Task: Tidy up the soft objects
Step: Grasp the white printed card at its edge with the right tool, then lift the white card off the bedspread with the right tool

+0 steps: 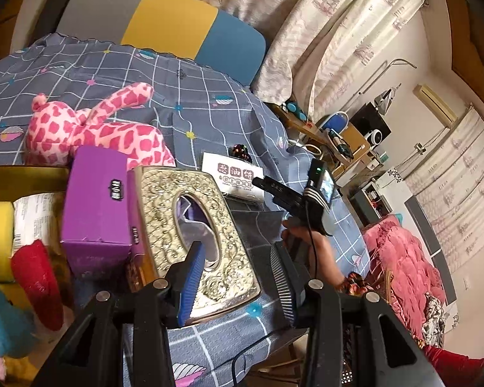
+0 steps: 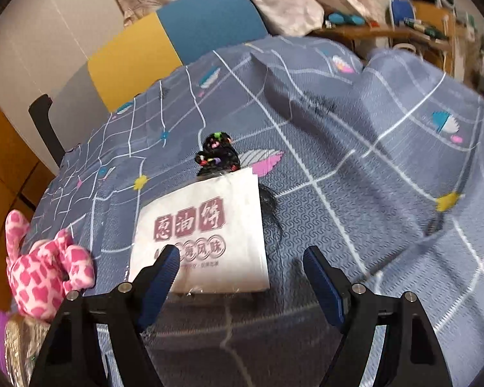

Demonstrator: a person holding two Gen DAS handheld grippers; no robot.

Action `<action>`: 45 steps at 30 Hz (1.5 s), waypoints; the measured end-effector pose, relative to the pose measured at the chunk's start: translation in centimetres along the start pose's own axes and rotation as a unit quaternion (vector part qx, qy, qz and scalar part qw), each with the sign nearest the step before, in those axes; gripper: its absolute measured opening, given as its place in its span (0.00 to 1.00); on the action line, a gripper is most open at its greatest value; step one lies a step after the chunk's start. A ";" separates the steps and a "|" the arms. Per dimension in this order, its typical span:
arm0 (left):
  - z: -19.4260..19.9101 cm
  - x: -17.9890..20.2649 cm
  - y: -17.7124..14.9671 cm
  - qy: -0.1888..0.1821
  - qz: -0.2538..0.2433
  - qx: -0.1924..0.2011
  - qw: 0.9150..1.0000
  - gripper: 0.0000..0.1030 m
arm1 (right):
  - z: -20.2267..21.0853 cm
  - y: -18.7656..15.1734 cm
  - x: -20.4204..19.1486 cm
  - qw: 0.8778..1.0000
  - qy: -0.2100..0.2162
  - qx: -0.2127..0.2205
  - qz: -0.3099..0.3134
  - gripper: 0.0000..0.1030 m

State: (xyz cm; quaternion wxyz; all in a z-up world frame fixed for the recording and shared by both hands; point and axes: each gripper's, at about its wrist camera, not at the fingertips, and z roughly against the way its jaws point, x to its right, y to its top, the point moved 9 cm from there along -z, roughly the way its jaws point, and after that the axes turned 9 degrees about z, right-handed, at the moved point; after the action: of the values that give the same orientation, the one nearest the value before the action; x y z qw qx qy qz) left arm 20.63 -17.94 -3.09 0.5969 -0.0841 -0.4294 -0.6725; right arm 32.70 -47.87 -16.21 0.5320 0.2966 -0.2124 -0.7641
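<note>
The right tool point(image 2: 240, 272) hangs spread and empty over the bed point(image 2: 355, 161). The white tissue pack point(image 2: 203, 235) lies directly ahead, offset toward its left finger, long axis running away. The left tool point(image 1: 238, 285), half-spread and empty, sits farther off.

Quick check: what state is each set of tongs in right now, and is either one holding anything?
Left tongs: open, empty, over the silver tissue box.
Right tongs: open wide, empty, just above the white packet.
</note>
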 end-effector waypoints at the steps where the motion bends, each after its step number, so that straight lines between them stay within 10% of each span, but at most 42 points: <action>1: -0.2 0.1 0.0 0.000 0.000 -0.002 1.000 0.41 | -0.6 0.1 0.1 1.000 0.006 -0.005 -0.006 0.74; 6: -1.2 0.9 -0.2 -0.003 -0.005 -0.014 1.000 0.41 | -2.9 -0.2 -0.5 0.997 0.057 -0.037 -0.020 0.32; 12: -1.8 1.5 -0.4 -0.004 -0.006 -0.021 1.000 0.41 | -1.9 -1.5 -3.1 0.992 0.122 -0.038 -0.016 0.09; 24: -2.5 3.3 -1.4 -0.010 -0.020 -0.034 0.999 0.41 | 4.5 -4.3 -0.7 0.983 0.162 0.012 -0.087 0.12; 28: -2.7 3.8 -1.6 -0.010 -0.020 -0.041 0.999 0.41 | 3.0 -5.4 0.5 0.979 0.164 -0.016 -0.117 0.65; 31: -2.7 4.2 -1.0 0.000 -0.025 -0.040 0.999 0.41 | 1.4 -4.8 1.2 0.972 0.178 -0.010 -0.156 0.62; 34: -3.0 5.0 -0.2 0.008 -0.028 -0.039 0.999 0.41 | 0.2 -3.5 -0.1 0.970 0.199 -0.014 -0.139 0.11; 40: -4.8 7.3 1.3 0.013 -0.028 -0.043 0.999 0.41 | 1.6 -2.2 -2.4 0.976 0.208 0.016 -0.064 0.07; 45: -8.1 9.7 2.8 0.037 -0.031 -0.046 0.998 0.45 | 5.2 -1.2 2.4 0.987 0.115 0.102 -0.053 0.07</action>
State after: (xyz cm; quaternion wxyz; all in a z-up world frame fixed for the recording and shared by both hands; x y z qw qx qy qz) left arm 23.64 -30.27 -0.67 0.5867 -0.0729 -0.3781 -0.7124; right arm 27.73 -49.64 -13.68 0.4785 0.4462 -0.2102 -0.7264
